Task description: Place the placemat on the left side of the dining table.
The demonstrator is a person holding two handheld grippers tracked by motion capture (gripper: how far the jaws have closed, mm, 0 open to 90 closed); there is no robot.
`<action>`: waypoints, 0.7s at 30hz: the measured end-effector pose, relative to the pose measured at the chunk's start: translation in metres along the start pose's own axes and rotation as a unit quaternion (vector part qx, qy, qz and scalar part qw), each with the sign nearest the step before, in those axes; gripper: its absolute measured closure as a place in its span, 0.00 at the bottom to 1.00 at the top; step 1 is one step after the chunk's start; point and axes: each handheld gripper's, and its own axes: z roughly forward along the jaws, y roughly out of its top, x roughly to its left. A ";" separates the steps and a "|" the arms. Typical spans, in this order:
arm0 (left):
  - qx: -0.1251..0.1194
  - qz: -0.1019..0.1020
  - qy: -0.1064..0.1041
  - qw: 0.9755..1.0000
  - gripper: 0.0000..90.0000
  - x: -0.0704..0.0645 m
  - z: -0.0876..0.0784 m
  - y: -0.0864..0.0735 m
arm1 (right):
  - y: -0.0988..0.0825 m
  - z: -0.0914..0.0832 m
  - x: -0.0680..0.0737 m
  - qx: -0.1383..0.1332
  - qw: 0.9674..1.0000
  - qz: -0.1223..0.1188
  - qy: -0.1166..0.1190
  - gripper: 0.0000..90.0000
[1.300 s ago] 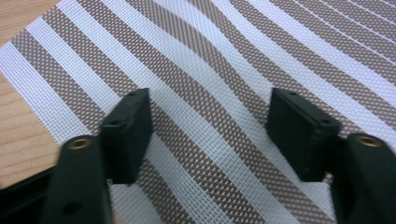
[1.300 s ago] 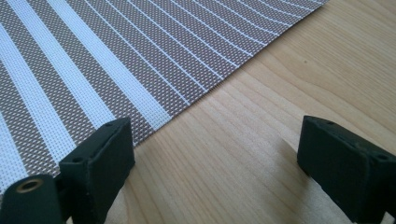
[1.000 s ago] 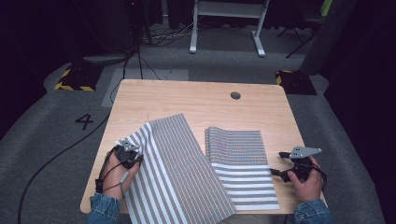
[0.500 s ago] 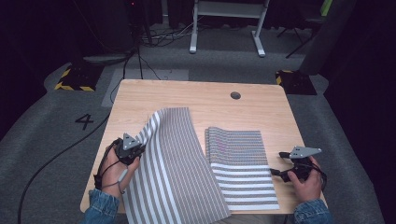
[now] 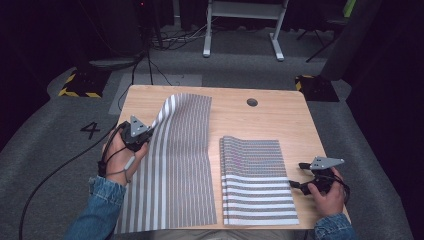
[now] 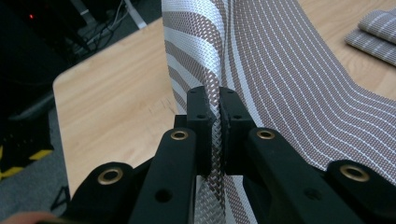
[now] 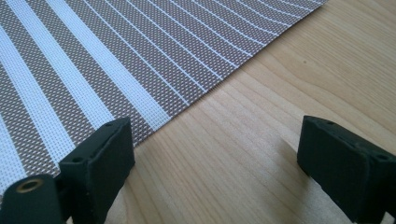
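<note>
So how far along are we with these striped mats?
One striped mat already lies folded at the table's right side. In hand: the left gripper is shut on the long mat's left edge, lifted off the wood. Left: folding it over; the right gripper waits open beside the folded mat.

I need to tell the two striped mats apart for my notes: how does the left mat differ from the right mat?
The left mat is a single layer with its far left edge lifted and curled, while the right mat lies flat in a small stack. The left gripper is shut on the left mat's edge; the right gripper stands open beside the right mat, not touching it. The left mat reaches farther up the table. Both share the same brown-and-white striped weave.
</note>
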 end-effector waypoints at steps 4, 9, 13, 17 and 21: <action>-0.004 0.014 0.009 1.000 0.94 0.013 0.015 0.009 | 0.000 0.000 0.000 0.000 1.000 0.000 0.000 0.12; -0.092 0.056 0.011 0.994 0.61 0.040 0.038 0.011 | 0.000 0.000 0.000 0.000 1.000 0.000 -0.001 0.12; -0.089 0.014 0.039 0.995 0.41 0.047 0.037 0.004 | 0.000 0.000 0.000 0.001 1.000 0.001 0.001 0.12; -0.067 -0.015 0.023 0.997 0.38 0.032 0.031 -0.009 | 0.000 0.000 0.000 0.000 1.000 0.000 0.000 0.12; -0.043 -0.068 -0.036 0.996 0.37 0.004 0.026 -0.026 | 0.000 0.000 0.000 0.000 1.000 0.001 0.000 0.12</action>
